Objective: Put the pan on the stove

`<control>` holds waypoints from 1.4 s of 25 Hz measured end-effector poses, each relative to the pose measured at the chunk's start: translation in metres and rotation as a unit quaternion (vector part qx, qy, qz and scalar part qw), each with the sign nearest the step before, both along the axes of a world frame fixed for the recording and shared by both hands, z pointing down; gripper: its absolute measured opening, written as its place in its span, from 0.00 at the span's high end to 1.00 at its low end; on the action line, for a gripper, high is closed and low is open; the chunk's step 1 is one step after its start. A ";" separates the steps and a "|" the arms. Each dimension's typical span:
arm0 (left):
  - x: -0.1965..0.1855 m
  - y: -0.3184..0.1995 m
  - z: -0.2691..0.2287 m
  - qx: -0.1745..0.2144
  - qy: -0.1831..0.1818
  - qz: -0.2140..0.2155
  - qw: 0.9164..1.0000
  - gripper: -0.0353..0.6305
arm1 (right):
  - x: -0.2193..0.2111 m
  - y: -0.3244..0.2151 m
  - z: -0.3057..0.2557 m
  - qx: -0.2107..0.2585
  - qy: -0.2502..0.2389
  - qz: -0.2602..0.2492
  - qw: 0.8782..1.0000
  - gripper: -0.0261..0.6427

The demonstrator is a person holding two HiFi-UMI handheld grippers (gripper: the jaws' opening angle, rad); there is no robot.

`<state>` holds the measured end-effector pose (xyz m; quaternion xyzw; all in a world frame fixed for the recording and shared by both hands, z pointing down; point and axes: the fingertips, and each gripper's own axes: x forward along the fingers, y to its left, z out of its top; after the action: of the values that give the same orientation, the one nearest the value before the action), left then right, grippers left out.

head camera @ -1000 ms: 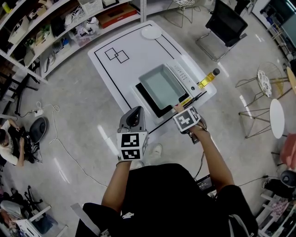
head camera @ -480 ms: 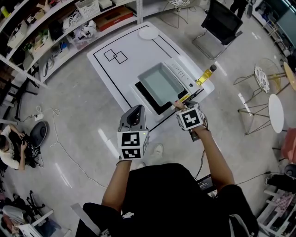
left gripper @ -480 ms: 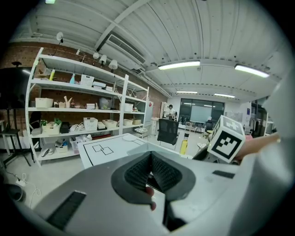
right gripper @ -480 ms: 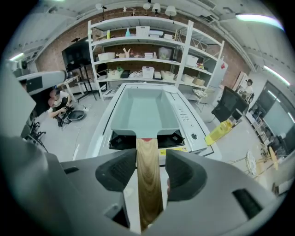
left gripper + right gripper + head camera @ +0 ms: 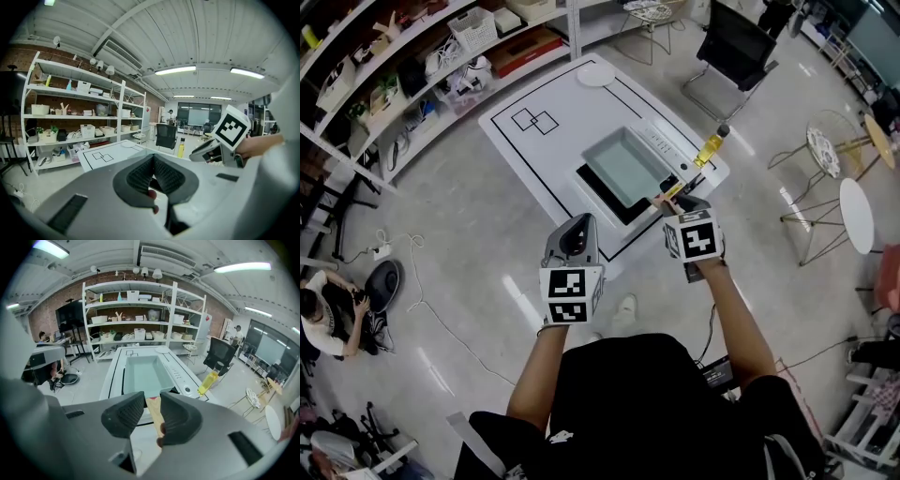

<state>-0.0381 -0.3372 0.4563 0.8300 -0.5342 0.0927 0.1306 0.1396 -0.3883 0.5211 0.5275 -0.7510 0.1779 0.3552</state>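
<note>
Rectangular grey-green pan [image 5: 625, 167]: seated on the black stove [image 5: 605, 198], on the white table [image 5: 534, 94]. Wooden handle [image 5: 154, 409] lies in the gap of the right gripper [image 5: 151, 401], whose jaws are apart, just been closing, unpressed. Left gripper [image 5: 153, 161]: jaws together, empty. Yellow bottle [image 5: 710, 145] stands beside the stove.

I hold the left tool [image 5: 153, 160] forward, jaws together. The right tool [image 5: 152, 403] tilts down; its jaws have just been closing, slightly apart, pan handle [image 5: 154, 414] between them.

Pale teal pan [image 5: 624, 168]; yellow bottle [image 5: 710, 148]
</note>
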 end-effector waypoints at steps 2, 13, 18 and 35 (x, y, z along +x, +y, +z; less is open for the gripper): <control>-0.002 0.009 -0.005 0.005 -0.001 0.006 1.000 0.93 | -0.005 0.008 -0.014 0.021 -0.007 0.011 1.000 0.85; -0.010 0.059 -0.030 0.035 -0.006 0.033 0.999 0.93 | -0.027 0.063 -0.071 0.109 -0.049 0.043 0.992 0.95; -0.013 0.093 -0.035 0.041 -0.008 0.042 0.998 0.93 | -0.035 0.098 -0.088 0.136 -0.065 0.054 0.987 0.96; -0.024 0.187 -0.049 0.072 -0.013 0.087 0.993 0.93 | -0.058 0.209 -0.114 0.194 -0.086 0.089 0.973 0.96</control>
<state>-0.0620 -0.1503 0.4072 0.8794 -0.4667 0.0758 0.0546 0.0814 -0.1796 0.4074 0.6334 -0.7492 0.1048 0.1629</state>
